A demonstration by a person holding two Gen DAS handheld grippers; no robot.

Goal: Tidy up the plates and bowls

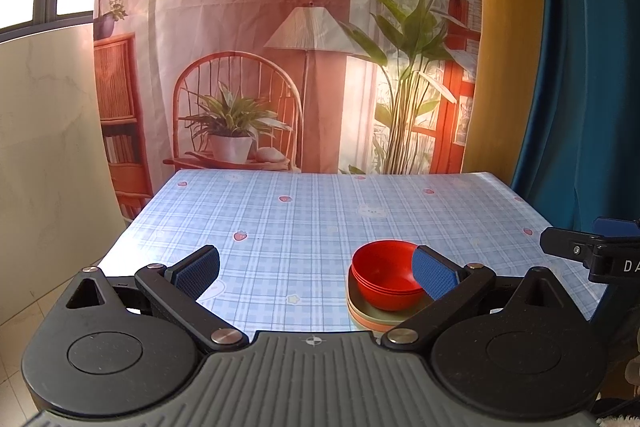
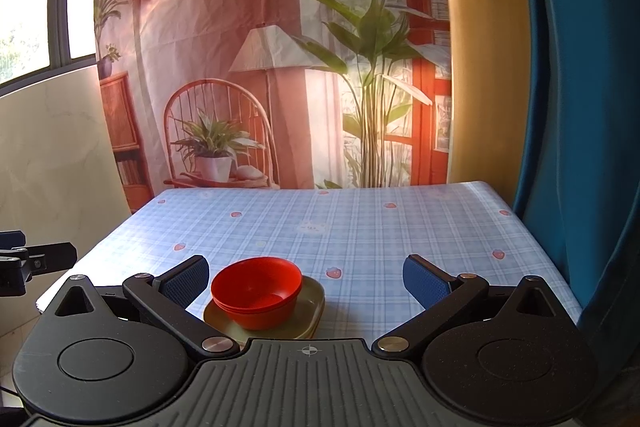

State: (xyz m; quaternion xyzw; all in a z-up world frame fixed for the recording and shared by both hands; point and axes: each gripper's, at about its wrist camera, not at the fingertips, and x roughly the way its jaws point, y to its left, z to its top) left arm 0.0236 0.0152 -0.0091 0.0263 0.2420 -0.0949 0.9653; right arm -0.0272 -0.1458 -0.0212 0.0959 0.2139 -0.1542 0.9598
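Observation:
A stack of red bowls (image 1: 382,277) sits on a stack of green and orange plates (image 1: 360,317) near the table's front edge. In the right wrist view the bowls (image 2: 256,291) rest on the plates (image 2: 310,301) at the lower left. My left gripper (image 1: 316,267) is open and empty, its right finger (image 1: 434,273) in front of the bowls' right side. My right gripper (image 2: 306,277) is open and empty, above the table in front of the stack, its left finger (image 2: 186,281) beside the bowls.
The table (image 1: 304,211) has a blue plaid cloth with strawberry prints. A printed backdrop (image 1: 280,47) hangs behind it, a blue curtain (image 1: 580,87) on the right, a pale wall (image 1: 48,147) on the left. The other gripper shows at the right edge (image 1: 592,251).

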